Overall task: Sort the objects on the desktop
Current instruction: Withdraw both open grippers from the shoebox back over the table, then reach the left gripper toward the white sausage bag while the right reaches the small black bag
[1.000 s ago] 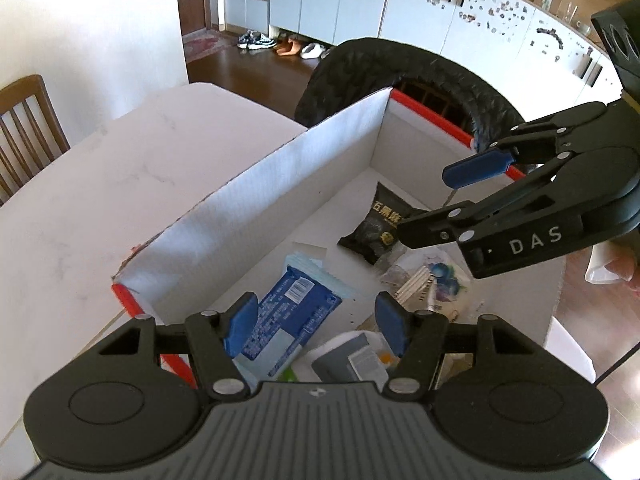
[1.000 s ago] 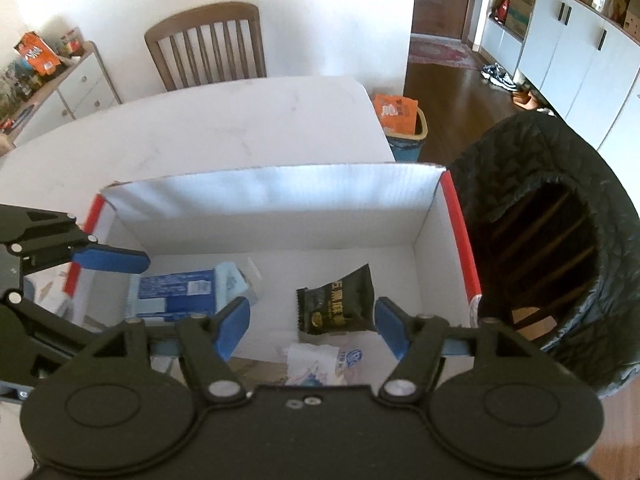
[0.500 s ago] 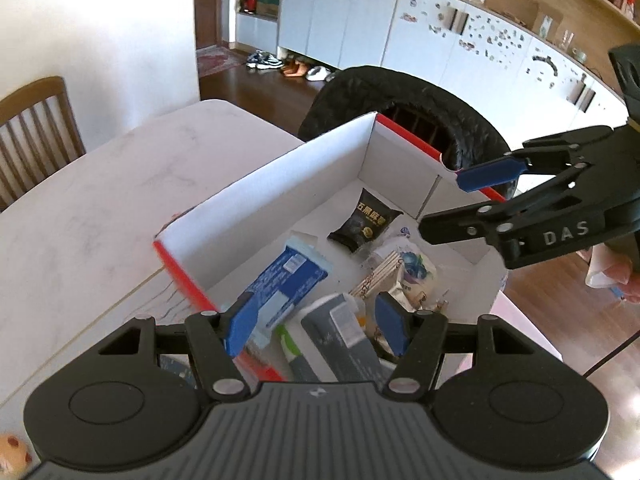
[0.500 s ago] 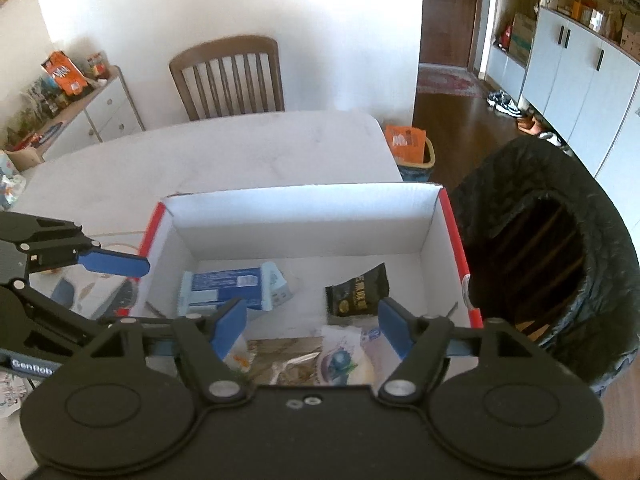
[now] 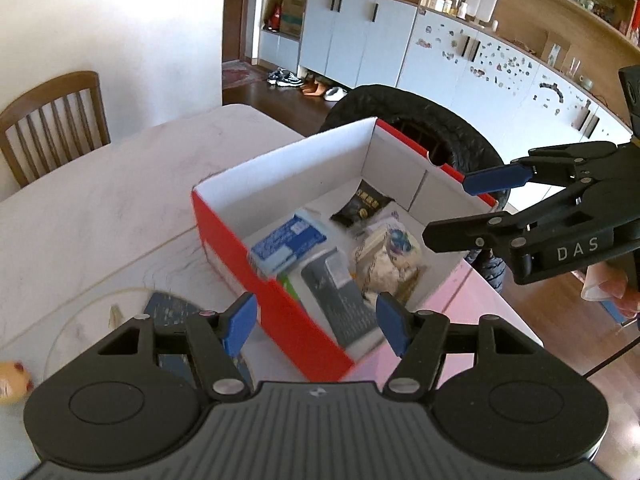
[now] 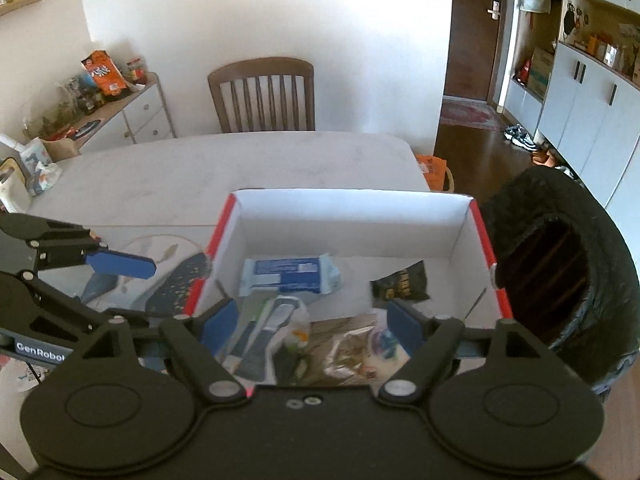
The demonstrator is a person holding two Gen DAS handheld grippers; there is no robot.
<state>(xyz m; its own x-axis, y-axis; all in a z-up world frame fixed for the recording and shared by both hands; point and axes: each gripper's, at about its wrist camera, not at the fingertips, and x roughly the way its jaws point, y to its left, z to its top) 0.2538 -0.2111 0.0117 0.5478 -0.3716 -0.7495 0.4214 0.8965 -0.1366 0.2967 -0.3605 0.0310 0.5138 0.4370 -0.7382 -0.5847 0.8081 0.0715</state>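
both hand-held grippers hang empty over the red box on the tabletop: left hand-held gripper half open, right hand-held gripper opening wide. risk imo: the dark patterned item outside the box gets forgotten, or a jaw clips the rim.

Box open-topped, floor crowded; table beyond bare.
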